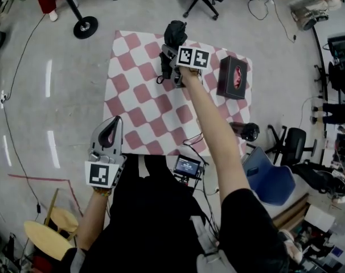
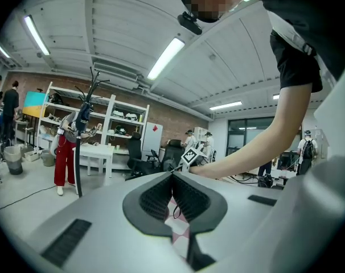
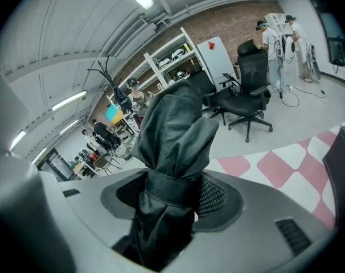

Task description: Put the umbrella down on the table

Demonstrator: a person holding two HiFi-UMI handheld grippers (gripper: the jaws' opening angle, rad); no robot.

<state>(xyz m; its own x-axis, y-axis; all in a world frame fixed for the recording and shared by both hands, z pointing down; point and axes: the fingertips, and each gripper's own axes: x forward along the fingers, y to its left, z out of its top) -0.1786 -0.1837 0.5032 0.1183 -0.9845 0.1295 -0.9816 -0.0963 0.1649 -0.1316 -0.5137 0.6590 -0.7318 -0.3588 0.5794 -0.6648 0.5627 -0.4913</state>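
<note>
A black folded umbrella (image 1: 173, 37) is held at the far side of the table with the red and white checked cloth (image 1: 144, 101). My right gripper (image 1: 170, 64) is shut on it. In the right gripper view the umbrella (image 3: 178, 129) fills the gap between the pads of the right gripper (image 3: 172, 191), which grip it at its strap, and its bunched cloth rises past them. The checked cloth (image 3: 286, 164) lies beyond. My left gripper (image 1: 116, 120) hangs off the table's near left corner. The left gripper (image 2: 172, 176) has its tips together and holds nothing.
A black box with a red pattern (image 1: 232, 77) stands at the table's far right. A black round object (image 1: 246, 131) sits at the right edge, and a small device with a screen (image 1: 188, 166) at the near edge. A blue chair (image 1: 269, 178) and a stand's round base (image 1: 85, 27) are on the floor.
</note>
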